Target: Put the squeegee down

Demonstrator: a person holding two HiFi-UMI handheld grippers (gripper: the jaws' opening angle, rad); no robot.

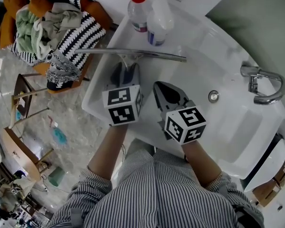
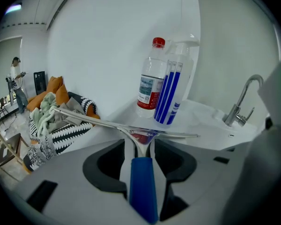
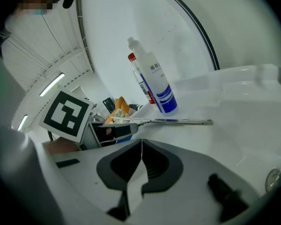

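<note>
the left gripper [image 2: 140,146] has its jaws open on either side of the squeegee [image 2: 143,182], clear of its blue handle. the blade lies across the sink [image 1: 218,127] rim near two bottles [image 1: 147,13]. the right gripper [image 3: 141,144] has its jaws closed and empty.

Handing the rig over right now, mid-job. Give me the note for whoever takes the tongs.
Grippers: left tongs open, the squeegee's blue handle between them, pads not pressing; right tongs shut, empty, over the basin.
Things: squeegee blade seems to rest on the basin's ledge, just before the spray bottle and the red-capped bottle.
Done: grip released, squeegee looks set down.
To do: draw the left tongs back off the handle without dragging it.
</note>
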